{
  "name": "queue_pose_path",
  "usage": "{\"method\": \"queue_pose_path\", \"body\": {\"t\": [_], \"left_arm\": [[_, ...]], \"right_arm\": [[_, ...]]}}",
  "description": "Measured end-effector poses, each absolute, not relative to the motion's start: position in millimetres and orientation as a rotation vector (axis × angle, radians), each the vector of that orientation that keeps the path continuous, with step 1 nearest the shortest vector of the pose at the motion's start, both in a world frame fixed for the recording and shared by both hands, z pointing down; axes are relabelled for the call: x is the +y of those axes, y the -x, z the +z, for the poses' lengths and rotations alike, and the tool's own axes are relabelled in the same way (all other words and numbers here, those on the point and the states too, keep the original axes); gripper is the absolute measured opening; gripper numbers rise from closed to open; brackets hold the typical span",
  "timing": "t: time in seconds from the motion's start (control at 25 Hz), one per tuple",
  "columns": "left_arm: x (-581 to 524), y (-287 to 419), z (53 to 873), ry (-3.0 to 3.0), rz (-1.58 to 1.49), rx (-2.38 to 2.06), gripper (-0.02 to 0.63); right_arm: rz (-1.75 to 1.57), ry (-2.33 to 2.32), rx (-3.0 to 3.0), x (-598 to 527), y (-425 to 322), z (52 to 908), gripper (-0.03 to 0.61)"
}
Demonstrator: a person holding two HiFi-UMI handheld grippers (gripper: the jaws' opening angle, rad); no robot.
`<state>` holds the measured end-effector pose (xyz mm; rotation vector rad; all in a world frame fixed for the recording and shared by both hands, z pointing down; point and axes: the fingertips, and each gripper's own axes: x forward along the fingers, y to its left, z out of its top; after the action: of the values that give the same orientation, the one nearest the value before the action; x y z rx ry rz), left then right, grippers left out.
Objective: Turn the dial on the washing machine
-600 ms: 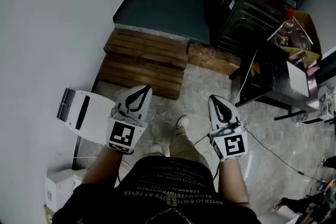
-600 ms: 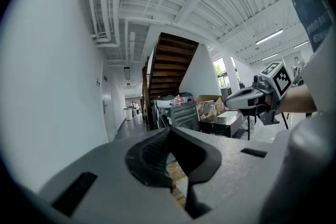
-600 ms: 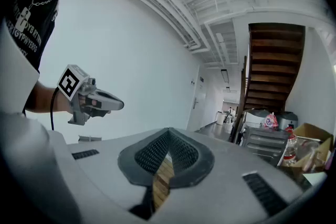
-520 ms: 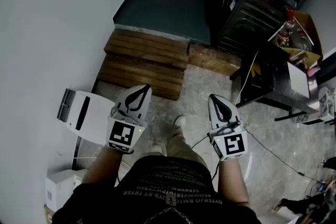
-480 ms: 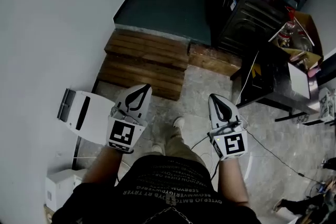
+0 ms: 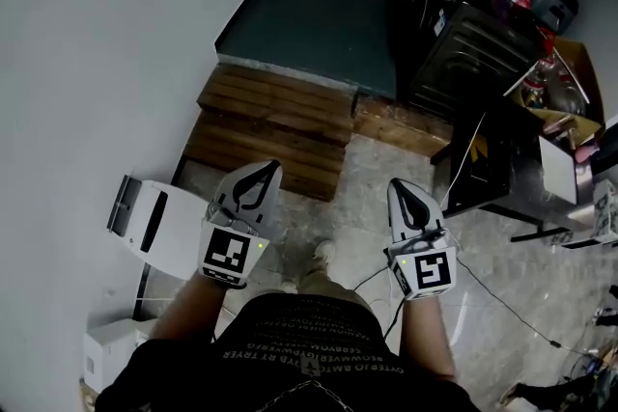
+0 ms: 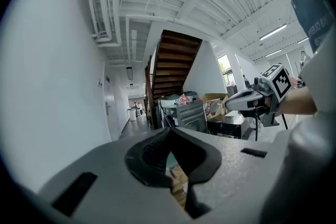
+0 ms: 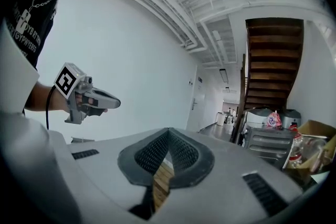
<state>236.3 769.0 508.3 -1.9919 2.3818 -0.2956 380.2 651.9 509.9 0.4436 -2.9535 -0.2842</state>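
No washing machine or dial shows in any view. In the head view my left gripper (image 6: 259,171) and right gripper (image 6: 401,186) are held side by side in front of the person's body, pointing forward over the stone floor. Both are shut with nothing between the jaws. In the left gripper view its own jaws (image 7: 169,131) meet at the tip, and the right gripper (image 7: 228,106) shows off to the right. The right gripper view shows its own jaws (image 8: 168,131) closed, with the left gripper (image 8: 116,104) at the left against the white wall.
A wooden pallet step (image 6: 275,125) lies ahead, and a green floor (image 6: 319,5) runs beyond it. A white device (image 6: 154,217) lies by the left wall. A black oven-like appliance (image 6: 473,43) and a cardboard box (image 6: 565,87) stand at the right. A cable (image 6: 502,309) crosses the floor.
The head view has shifted slightly, so the floor and the pallet sit a little lower in the picture. Both grippers keep the same shut pose side by side.
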Motion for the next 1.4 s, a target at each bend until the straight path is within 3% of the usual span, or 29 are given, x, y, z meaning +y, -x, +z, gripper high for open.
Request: {"method": "queue_pose_path", "body": {"t": [0.84, 1.4], "left_arm": [[631, -178, 508, 1.983, -0.268, 2.445, 0.003], [554, -186, 510, 1.955, -0.231, 2.495, 0.003]], "right_arm": [[-0.24, -0.361, -2.945, 511, -326, 518, -0.003], [-0.238, -0.313, -2.96, 419, -332, 525, -0.003]]}}
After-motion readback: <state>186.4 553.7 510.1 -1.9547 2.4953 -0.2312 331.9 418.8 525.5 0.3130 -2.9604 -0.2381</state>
